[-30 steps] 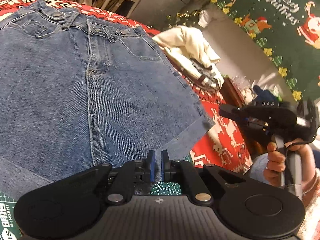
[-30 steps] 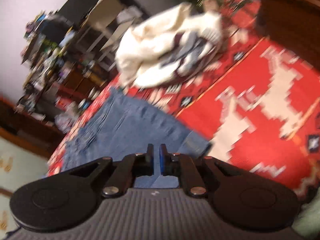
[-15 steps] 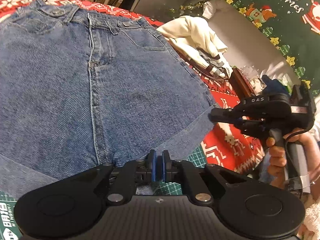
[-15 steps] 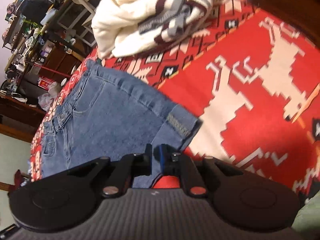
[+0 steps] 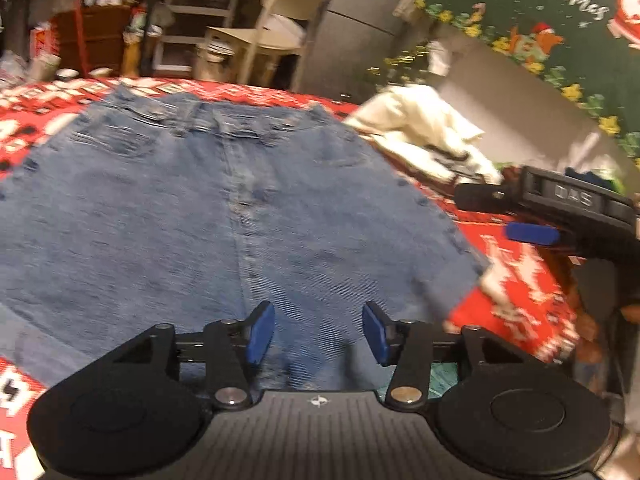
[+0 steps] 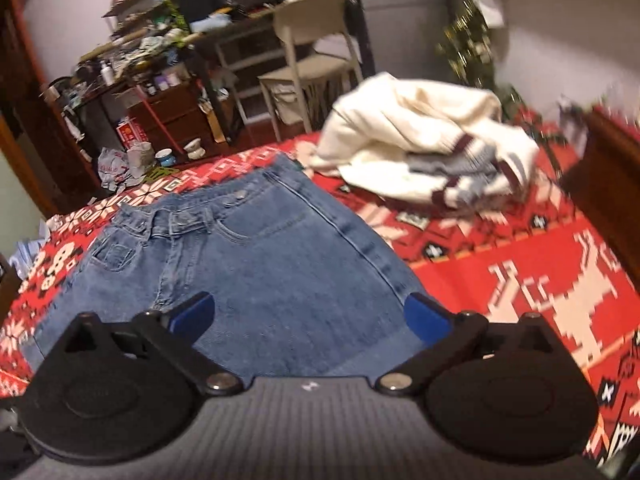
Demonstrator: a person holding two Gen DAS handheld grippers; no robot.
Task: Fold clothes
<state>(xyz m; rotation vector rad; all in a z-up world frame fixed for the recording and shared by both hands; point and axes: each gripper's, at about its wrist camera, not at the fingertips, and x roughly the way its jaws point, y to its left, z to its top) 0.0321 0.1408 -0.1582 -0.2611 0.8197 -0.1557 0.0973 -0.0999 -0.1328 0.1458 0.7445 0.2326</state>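
Note:
Blue denim shorts (image 5: 248, 216) lie flat on the red patterned tablecloth (image 5: 516, 280), waistband at the far side. My left gripper (image 5: 318, 330) hovers over the near hem by the middle seam. Its jaws are opening, and the blue pads (image 5: 260, 332) press on nothing, with denim only underneath. My right gripper (image 6: 308, 316) is over the shorts' (image 6: 272, 264) right leg. Its jaws are opening wide with nothing held between them. The left wrist view shows that right gripper (image 5: 500, 216) at the right, beside the leg's edge.
A crumpled cream sweater with maroon and grey stripes (image 6: 420, 152) lies on the cloth beyond the shorts at the right. A dark wooden piece (image 6: 600, 184) stands at the far right. A cream chair (image 6: 312, 52) and cluttered shelves (image 6: 152, 64) stand behind the table.
Both grippers were shut at the shorts' near hem and have sprung open. The right one rolled upright and drew back, and the left view tipped up to show more of the room.

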